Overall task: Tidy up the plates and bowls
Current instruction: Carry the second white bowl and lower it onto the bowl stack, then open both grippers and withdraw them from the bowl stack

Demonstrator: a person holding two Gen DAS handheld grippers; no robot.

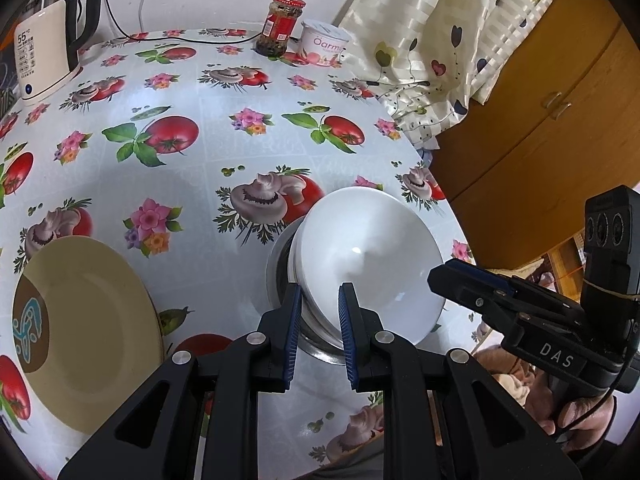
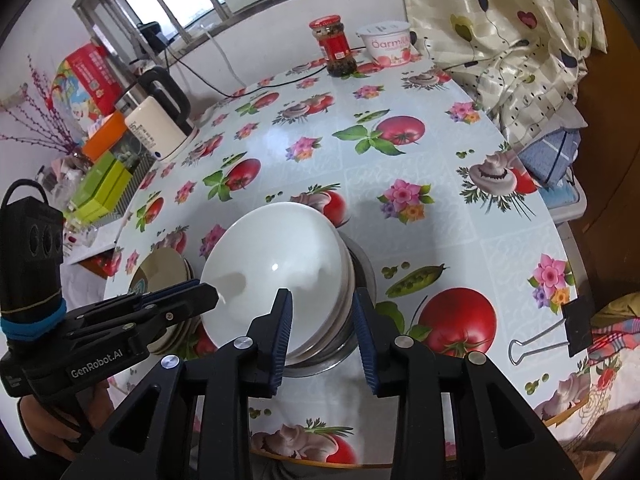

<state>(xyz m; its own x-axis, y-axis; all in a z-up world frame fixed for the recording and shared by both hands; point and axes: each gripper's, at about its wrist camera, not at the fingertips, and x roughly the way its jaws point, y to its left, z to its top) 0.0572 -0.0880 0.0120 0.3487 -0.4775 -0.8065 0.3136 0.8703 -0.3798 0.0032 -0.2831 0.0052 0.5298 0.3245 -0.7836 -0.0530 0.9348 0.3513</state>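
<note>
A white bowl [image 1: 368,264] sits nested in a stack on a steel bowl [image 1: 280,268] near the table's front edge; it also shows in the right wrist view [image 2: 276,272]. My left gripper [image 1: 319,300] is open with its jaws astride the stack's near left rim. My right gripper [image 2: 322,300] is open with its jaws astride the stack's near right rim; it shows in the left wrist view [image 1: 460,276] beside the bowl. A beige plate [image 1: 88,332] with a brown patterned edge lies to the left, also seen in the right wrist view [image 2: 160,268] behind the left gripper [image 2: 200,292].
The floral tablecloth [image 1: 208,168] covers a round table. A kettle [image 1: 44,52] stands far left, a red-lidded jar [image 1: 280,24] and a yoghurt tub [image 1: 324,44] at the back. A curtain [image 1: 440,40] hangs right. A binder clip [image 2: 548,336] grips the cloth's right edge.
</note>
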